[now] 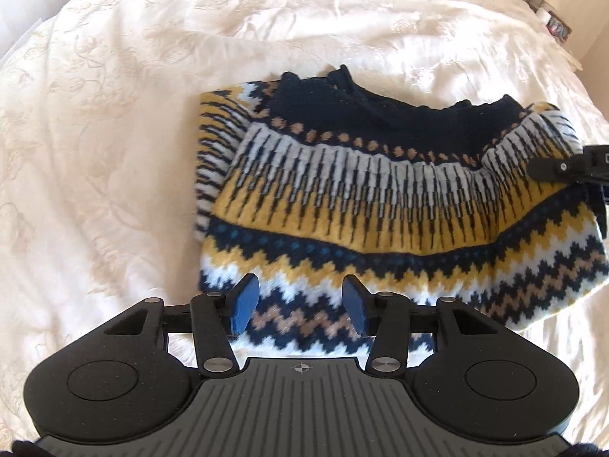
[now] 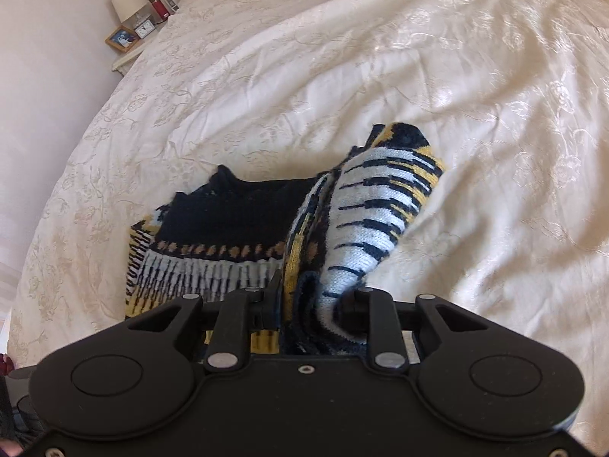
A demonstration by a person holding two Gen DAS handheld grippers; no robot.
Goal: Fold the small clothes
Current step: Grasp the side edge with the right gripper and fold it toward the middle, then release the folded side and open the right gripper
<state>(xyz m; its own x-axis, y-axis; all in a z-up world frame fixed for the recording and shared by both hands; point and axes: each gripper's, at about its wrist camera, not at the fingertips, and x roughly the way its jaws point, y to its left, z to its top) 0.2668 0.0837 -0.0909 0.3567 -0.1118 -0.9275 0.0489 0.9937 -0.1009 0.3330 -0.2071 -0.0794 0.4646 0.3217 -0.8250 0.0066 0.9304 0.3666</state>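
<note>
While the sweater (image 1: 380, 205) lies on the white bed cover (image 1: 114, 152), my left gripper (image 1: 300, 306) waits over its bottom edge with its blue pads apart, holding nothing. My right gripper (image 2: 316, 304) pinches the sleeve (image 2: 377, 217) tight, lifted up so I can fold it in.

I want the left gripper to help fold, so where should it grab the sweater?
Take the sweater at its near left hem corner, coming in low from the left. That edge lies flat and free on the bedspread, while the right gripper holds the other side.
</note>
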